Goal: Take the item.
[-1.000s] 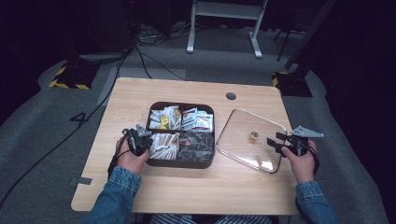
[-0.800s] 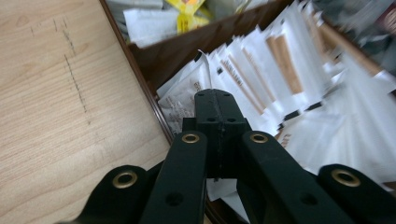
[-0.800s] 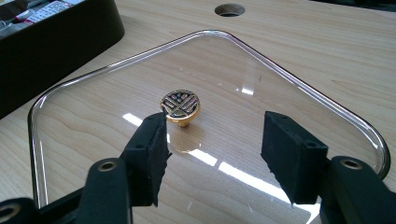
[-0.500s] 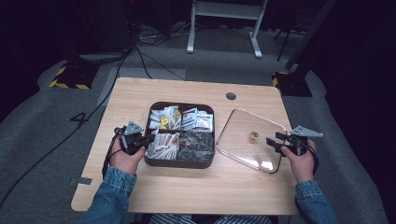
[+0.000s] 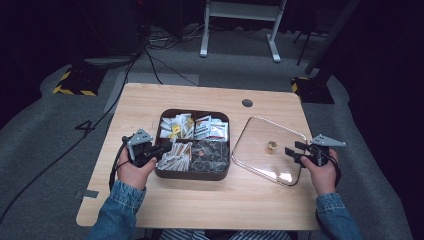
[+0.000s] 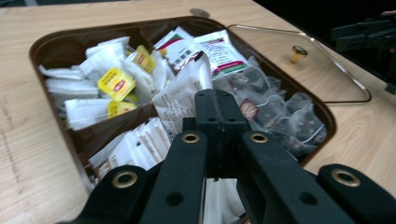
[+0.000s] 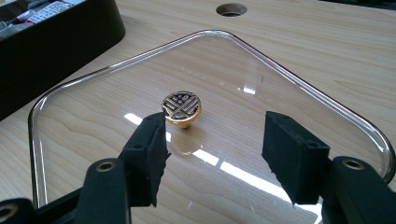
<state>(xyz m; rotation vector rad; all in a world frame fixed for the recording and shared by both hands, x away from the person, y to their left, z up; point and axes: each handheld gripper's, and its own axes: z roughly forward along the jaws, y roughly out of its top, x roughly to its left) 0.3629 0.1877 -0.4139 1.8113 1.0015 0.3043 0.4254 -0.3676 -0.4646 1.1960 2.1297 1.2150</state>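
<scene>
Black jaws of the left gripper (image 6: pixel 217 100) were pressed together, and a thin white sachet (image 6: pixel 180 93) appeared to be pinched between them, its printed face standing up just beyond the tips. The sachet was held over the near-left compartment of the brown tray (image 6: pixel 56 44), where more white sachets were stacked on edge. Yellow-tagged tea bags (image 6: pixel 119 84) were seen in the far-left compartment, and dark mesh bags (image 6: pixel 280 107) in the near-right one.

To the right of the tray, the glass lid (image 7: pixel 289 79) was laid flat on the wooden table (image 5: pixel 200 210), well clear of the tray's rim. The right gripper (image 7: pixel 215 140) was held low over the lid's near edge with its jaws spread and nothing between them; the gold knob (image 7: pixel 181 106) stood just past the tip of one jaw, untouched.

The step in hand was judged to be the picking of one sachet out of the open tray. For the next move, the sachet would need to be lifted clear of its neighbours without any being dragged along, then carried to bare table. Should the lid be wanted afterwards, the right jaws would have to be brought around the knob and closed on it.
</scene>
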